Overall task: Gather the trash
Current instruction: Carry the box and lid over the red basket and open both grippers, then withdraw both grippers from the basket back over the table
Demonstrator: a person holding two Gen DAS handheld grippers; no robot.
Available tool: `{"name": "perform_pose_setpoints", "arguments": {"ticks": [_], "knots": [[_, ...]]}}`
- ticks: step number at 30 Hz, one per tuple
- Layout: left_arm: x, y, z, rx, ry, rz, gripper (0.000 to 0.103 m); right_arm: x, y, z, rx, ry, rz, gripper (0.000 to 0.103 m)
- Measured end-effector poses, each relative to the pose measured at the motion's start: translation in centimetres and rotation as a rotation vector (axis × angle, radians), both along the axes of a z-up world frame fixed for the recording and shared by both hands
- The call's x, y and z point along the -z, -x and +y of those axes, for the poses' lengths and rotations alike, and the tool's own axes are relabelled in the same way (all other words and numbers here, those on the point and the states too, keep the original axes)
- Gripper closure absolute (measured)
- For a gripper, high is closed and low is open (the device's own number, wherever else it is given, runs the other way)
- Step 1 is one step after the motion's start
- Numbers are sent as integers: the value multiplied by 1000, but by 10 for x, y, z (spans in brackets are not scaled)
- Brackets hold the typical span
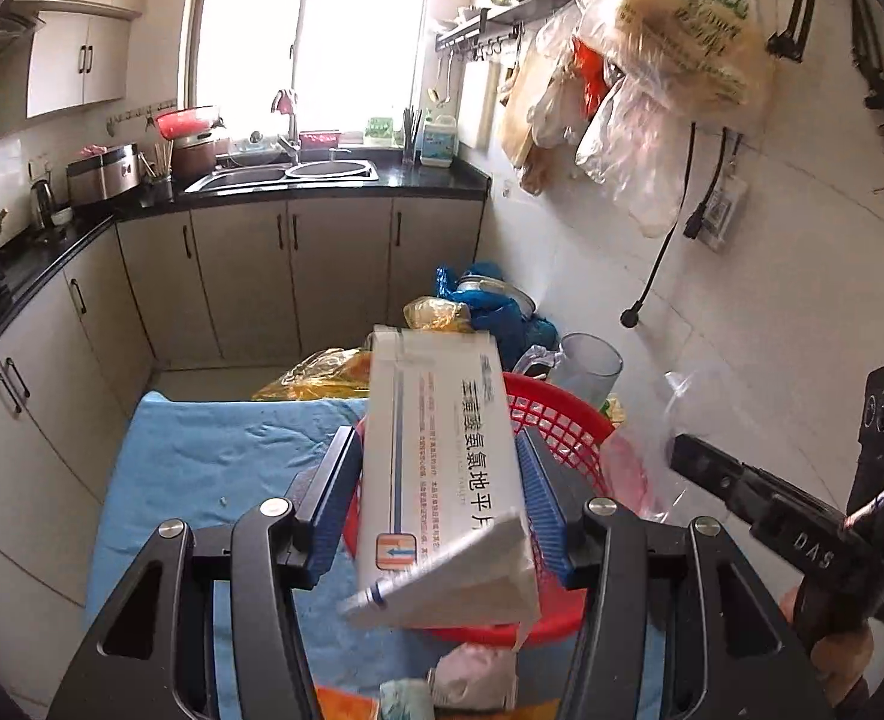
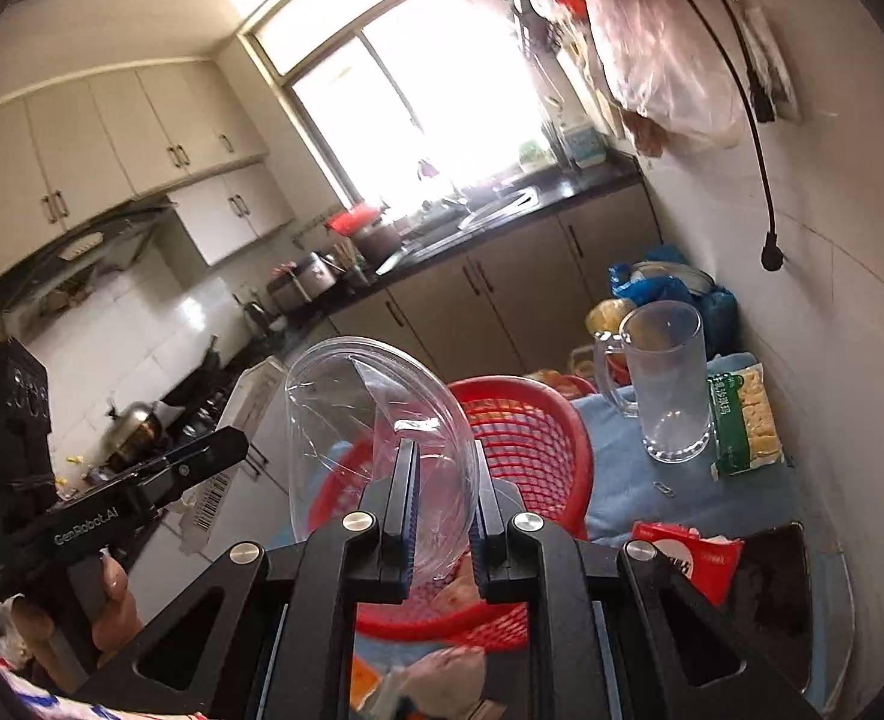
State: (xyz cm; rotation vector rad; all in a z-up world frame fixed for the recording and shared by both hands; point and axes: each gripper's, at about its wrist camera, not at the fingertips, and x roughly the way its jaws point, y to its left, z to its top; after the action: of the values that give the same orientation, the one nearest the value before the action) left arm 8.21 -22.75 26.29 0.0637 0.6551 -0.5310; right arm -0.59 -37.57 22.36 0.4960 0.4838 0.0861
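We hold white box (image 1: pixel 442 468) in left gripper (image 1: pixel 439 480), clear bowl (image 2: pixel 376 450) in right gripper (image 2: pixel 442 498), both over red basket (image 2: pixel 538 438); they may collide, miss rim.

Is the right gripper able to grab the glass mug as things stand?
Probably not yet. The right gripper is already shut on a clear plastic lid over the red basket. The glass mug stands unblocked beyond, but the lid must go first.

black tongs (image 1: pixel 442 480) with blue ribbed pads (image 1: pixel 547 498), silver screws (image 1: pixel 600 504)
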Motion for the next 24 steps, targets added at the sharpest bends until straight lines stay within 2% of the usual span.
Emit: {"name": "perform_pose_setpoints", "arguments": {"ticks": [1, 3, 4, 5, 7, 12, 17, 19, 24], "knots": [[3, -4, -3, -6, -4, 2, 45, 3, -5, 0, 3, 8, 9, 86], [8, -6, -1, -21, 7, 0, 28, 9, -12, 0, 20, 28, 22, 83], [10, -7, 1, -30, 17, -1, 25, 11, -14, 0, 22, 29, 26, 73], [11, -7, 4, -39, 29, -4, 23, 14, -16, 0, 24, 28, 28, 58], [13, -6, 8, -42, 31, -2, 23, 15, -15, 0, 41, 35, 19, 37], [10, 9, 27, -69, 23, -36, 23, 11, -7, 2, 40, 57, 6, 35], [6, 38, 50, -117, -33, -103, 23, 5, 19, 7, 22, 67, -10, 33], [9, 54, 62, -137, -55, -122, 23, 6, 31, 8, 14, 65, -9, 29], [24, 88, 92, -151, -108, -137, 23, 17, 61, 13, -18, 81, 30, 27]]}}
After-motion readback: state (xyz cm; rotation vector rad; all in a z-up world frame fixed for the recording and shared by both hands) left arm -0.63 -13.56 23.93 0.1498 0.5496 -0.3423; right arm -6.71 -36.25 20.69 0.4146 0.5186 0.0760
